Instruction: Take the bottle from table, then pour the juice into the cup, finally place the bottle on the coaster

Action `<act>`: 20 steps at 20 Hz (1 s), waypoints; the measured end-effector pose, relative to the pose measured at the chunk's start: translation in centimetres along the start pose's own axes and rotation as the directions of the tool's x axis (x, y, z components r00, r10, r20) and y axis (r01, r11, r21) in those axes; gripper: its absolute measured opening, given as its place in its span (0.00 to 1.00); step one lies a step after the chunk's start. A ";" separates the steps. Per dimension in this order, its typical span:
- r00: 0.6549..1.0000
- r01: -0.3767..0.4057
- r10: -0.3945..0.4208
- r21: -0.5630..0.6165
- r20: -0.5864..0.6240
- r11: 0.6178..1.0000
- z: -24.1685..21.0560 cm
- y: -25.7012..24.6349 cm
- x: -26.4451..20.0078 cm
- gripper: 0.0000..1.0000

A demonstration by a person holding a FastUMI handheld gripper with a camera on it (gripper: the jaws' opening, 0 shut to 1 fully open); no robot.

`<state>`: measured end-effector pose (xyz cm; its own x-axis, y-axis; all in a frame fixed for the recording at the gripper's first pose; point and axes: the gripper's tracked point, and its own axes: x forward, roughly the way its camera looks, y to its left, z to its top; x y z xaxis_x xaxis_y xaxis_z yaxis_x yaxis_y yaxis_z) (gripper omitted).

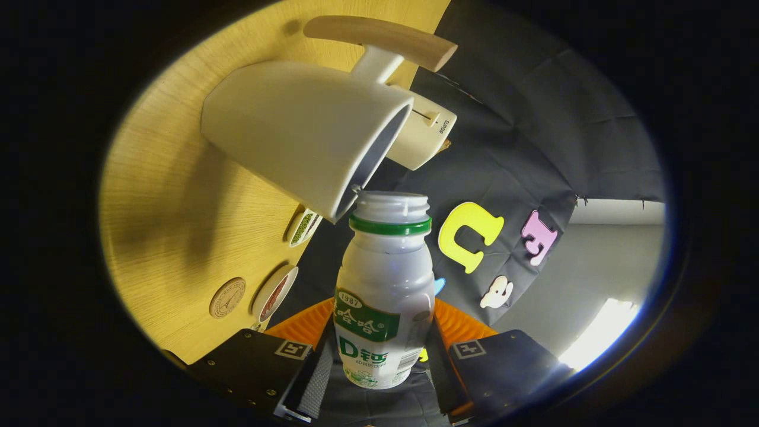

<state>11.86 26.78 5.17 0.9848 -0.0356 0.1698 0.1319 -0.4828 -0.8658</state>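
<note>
The tongs point(379, 356) are closed to about the width of a small white bottle point(384, 290), with one finger pressing on each side of its lower body, so the bottle is held firmly between them. The bottle has a green ring under its uncapped mouth and a green and white label. The whole view is rolled sideways, so the wooden surface point(178, 207) stands like a wall beside the bottle. The bottle's open mouth sits right at the rim of a large white cup point(296, 133) with a wooden handle point(379, 38); whether they touch cannot be told. Beyond the cup's rim stands a cream-coloured appliance point(424, 136). Nearer the tongs, on the surface, lie a round wooden coaster point(227, 298) and two small dishes point(305, 226) holding green and reddish contents.
</note>
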 end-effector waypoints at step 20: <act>0.998 -0.059 0.035 0.465 0.061 0.883 0.4 2.3 0.9 0.71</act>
<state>13.13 25.94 3.13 0.9939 0.0011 0.1106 0.1106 -0.0169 -0.9937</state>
